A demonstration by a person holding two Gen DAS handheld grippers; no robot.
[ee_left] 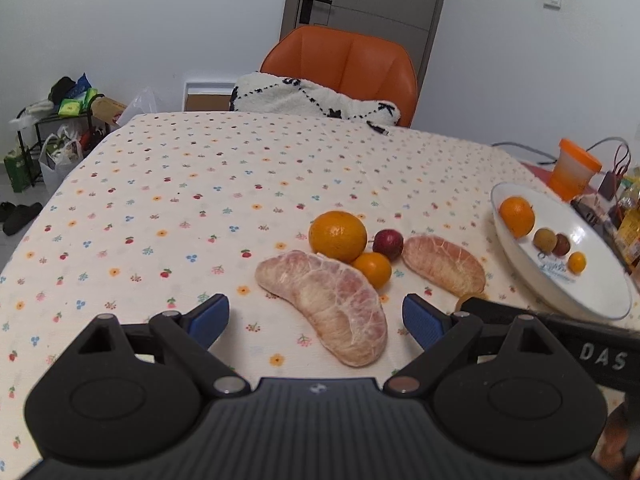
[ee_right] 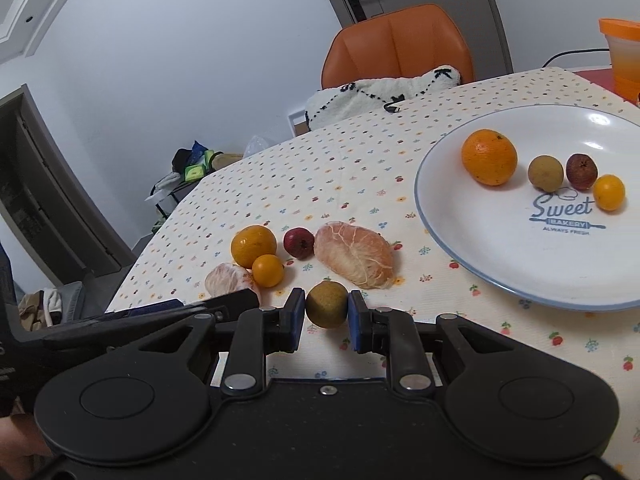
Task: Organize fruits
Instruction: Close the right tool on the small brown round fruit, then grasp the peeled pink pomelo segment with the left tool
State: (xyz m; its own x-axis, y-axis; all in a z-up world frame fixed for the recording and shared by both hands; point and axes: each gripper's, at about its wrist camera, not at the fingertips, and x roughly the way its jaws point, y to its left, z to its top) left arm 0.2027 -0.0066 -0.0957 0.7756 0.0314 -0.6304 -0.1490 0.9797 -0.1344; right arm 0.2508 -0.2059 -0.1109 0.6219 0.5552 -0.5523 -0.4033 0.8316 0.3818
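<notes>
Nearest in the right wrist view, the right tongs (ee_right: 327, 322) have narrowed onto a small olive-brown fruit (ee_right: 327, 305); both blue pads sit at its sides, seemingly touching, and whether it is lifted clear of the tabletop (ee_right: 280, 176) cannot be told. The left tongs (ee_left: 316, 318) gape wide and hold nothing, with the near pomelo segment (ee_left: 332, 304) lying between and just ahead of their fingertips.

Just beyond the tongs, loose on the tabletop, lie two pomelo segments, the second (ee_right: 354, 258) ahead of the right tongs. Beyond them are one large orange (ee_right: 253, 245), one small orange fruit (ee_right: 267, 270) touching it, and one small red fruit (ee_right: 299, 243) just beside. Counting the gripped one, six pieces are not yet on the plate.

Farther off, ahead and right of the right tongs, the white plate (ee_right: 472, 248) carries four: one orange (ee_right: 489, 156), one small brownish fruit (ee_right: 545, 173), one dark red fruit (ee_right: 581, 171), and one small orange fruit (ee_right: 608, 192).

By this count the sorting looks less than half done.
</notes>
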